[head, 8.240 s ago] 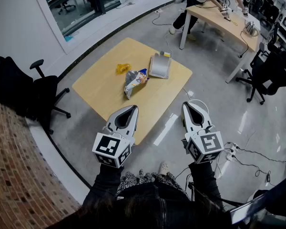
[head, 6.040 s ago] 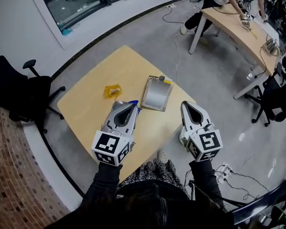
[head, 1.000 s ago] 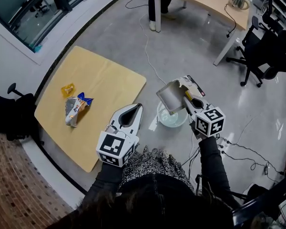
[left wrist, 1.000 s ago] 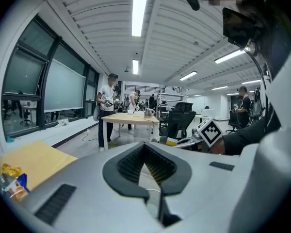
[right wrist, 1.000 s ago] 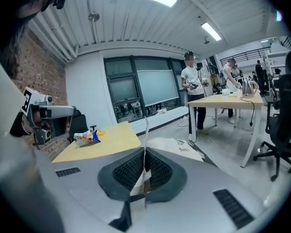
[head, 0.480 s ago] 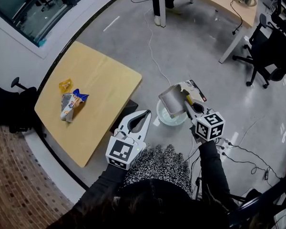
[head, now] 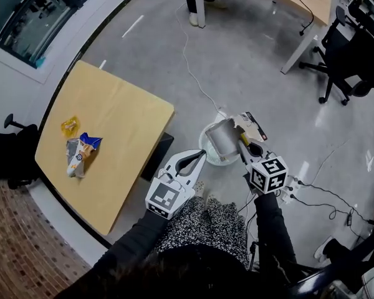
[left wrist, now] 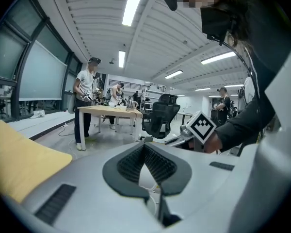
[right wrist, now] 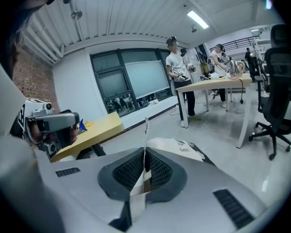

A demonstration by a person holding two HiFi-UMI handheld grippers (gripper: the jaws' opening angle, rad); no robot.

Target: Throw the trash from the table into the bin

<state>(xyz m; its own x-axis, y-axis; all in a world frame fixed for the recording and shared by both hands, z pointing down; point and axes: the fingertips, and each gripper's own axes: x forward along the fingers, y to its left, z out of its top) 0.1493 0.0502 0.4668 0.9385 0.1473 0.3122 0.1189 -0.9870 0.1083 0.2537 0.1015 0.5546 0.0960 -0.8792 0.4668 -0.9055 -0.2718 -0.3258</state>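
While the right gripper [head: 242,141] clamps its jaws on a flattened carton [head: 223,139] above the white bin [head: 213,157], the left gripper [head: 202,157] hangs alongside, jaws together, empty.

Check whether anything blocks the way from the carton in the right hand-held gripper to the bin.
Nothing visible does. The right hand-held gripper holds the flattened carton over the white bin, whose mouth stands open on the floor. The left hand-held gripper sits beside the bin, not over it.
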